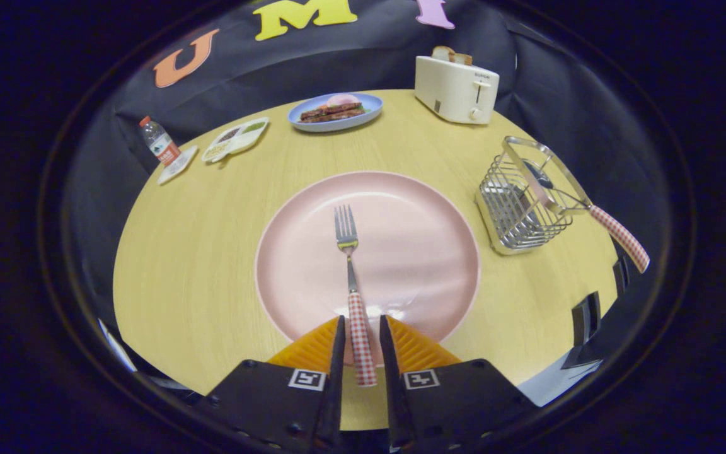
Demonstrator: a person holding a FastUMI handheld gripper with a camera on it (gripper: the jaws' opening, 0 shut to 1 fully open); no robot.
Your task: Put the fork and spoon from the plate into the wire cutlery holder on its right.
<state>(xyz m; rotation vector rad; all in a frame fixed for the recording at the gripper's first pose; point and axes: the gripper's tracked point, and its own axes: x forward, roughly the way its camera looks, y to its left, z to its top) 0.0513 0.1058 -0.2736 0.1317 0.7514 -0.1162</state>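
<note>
A fork (346, 236) with a red-checked handle lies on the pink plate (420, 252), tines pointing away from me. My gripper (361, 319) is low over the plate's near rim. Its fingers flank the fork's handle closely, one on each side, with a thin gap still showing, so it is open. The wire cutlery holder (517, 217) stands to the right of the plate. The spoon (618, 234) leans in the holder, bowl down inside, its checked handle sticking out to the right past the table edge.
A cream toaster (457, 88) with bread stands beyond the holder. A blue plate (335, 112) with food sits at the far side, a white sauce dish (236, 139) and a small bottle (159, 144) far left. Bare wood surrounds the plate.
</note>
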